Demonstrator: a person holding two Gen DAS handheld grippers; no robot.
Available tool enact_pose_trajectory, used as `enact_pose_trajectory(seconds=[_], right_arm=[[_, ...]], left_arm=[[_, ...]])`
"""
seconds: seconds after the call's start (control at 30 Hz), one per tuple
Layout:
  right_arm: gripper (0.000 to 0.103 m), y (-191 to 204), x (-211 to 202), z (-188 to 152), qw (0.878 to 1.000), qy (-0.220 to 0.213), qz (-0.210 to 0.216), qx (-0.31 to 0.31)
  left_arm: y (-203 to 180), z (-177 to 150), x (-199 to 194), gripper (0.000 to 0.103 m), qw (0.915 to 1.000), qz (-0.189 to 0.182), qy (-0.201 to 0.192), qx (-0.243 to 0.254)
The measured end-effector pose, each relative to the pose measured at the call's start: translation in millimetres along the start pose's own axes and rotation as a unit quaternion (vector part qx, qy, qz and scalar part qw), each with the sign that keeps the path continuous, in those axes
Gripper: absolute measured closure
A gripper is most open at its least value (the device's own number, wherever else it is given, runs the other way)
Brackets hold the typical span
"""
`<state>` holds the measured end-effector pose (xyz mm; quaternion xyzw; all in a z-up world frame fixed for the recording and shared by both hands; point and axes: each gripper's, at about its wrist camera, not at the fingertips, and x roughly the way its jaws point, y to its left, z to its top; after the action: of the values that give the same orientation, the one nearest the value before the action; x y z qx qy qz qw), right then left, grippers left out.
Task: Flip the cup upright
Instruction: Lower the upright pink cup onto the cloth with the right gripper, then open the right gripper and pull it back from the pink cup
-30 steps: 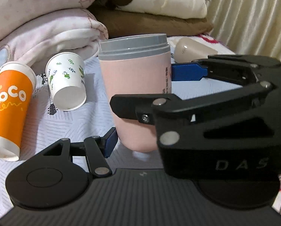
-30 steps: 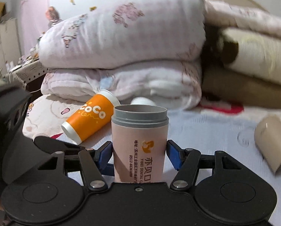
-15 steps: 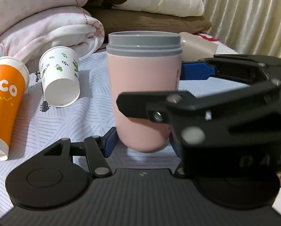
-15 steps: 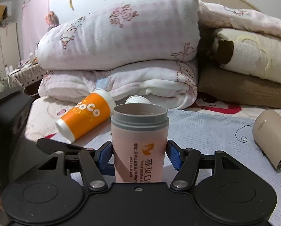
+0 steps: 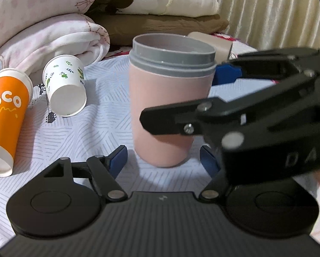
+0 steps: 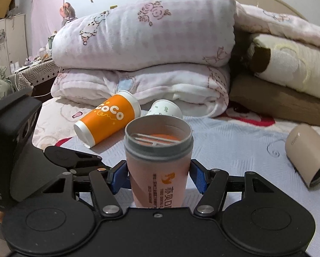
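1. Right wrist view: pink cup [image 6: 157,167] standing upright on the patterned bedsheet [image 6: 235,141], right gripper [image 6: 157,177] fingers spread just beside its sides.
2. Left gripper [image 5: 163,157] fingers gaping wide before the cup.
3. Folded quilts [image 6: 142,42] piling behind; orange cup [image 6: 108,117], leaf-print cup [image 5: 65,87], beige tumbler [image 6: 308,156] lying toppled.
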<state>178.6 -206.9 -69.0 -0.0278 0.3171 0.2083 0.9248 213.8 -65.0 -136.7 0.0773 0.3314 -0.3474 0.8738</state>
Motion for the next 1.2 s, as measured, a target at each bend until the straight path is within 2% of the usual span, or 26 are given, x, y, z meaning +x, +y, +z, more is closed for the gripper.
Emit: enact_pose_trajectory(seconds=[0.13,0.2,0.23,0.43,0.57,0.63,0.7,0.77,0.9,0.97,1.03,1.07,1.2], right_arm=[[0.035,0,-2,-1,1.000,0.007,0.003,0.002],[0.035,3,-2,-1,1.000,0.007,0.000,-0.006],[0.035,6,-2,-1,1.000,0.007,-0.003,-0.012],[0.025,8,-4,1,1.000,0.011,-0.010,-0.020],[0.018,3,-7,2,1.000,0.014,0.000,0.002],[0.016,3,-11,2,1.000,0.022,-0.005,0.007],[0.016,5,-20,1,1.000,0.027,-0.008,0.011],[0.016,10,-31,0,0.999,0.031,-0.017,-0.001],[0.016,15,-63,0,0.999,0.026,-0.031,-0.011],[0.016,14,-84,1,0.999,0.014,-0.045,0.016],[0.016,15,-110,0,0.998,0.001,-0.040,0.040],[0.015,17,-124,-1,0.998,-0.007,-0.042,0.045],[0.013,25,-173,-5,0.995,-0.049,-0.063,0.059]], left_arm=[[-5,-3,-3,0.028,0.9999,0.010,0.003,0.010],[-8,-3,-5,0.019,0.9994,0.031,-0.001,0.012],[-8,-3,-6,0.018,0.9992,0.037,-0.003,0.012],[-8,-3,-15,0.014,0.9989,0.048,-0.003,0.002],[-9,0,-22,0.012,0.9985,0.044,0.027,-0.018],[-15,-1,-28,0.012,0.9980,0.039,0.050,-0.002],[-25,-4,-36,0.012,0.9962,0.055,0.063,0.026],[-28,-6,-47,0.012,0.9941,0.073,0.075,0.029],[-29,2,-81,0.012,0.9884,0.096,0.115,-0.024],[-34,8,-109,0.008,0.9888,0.099,0.106,-0.035],[-44,13,-138,0.006,0.9886,0.128,0.075,-0.025],[-50,14,-154,0.002,0.9873,0.148,0.057,-0.017],[-72,13,-205,0.001,0.9742,0.225,-0.003,-0.014]])
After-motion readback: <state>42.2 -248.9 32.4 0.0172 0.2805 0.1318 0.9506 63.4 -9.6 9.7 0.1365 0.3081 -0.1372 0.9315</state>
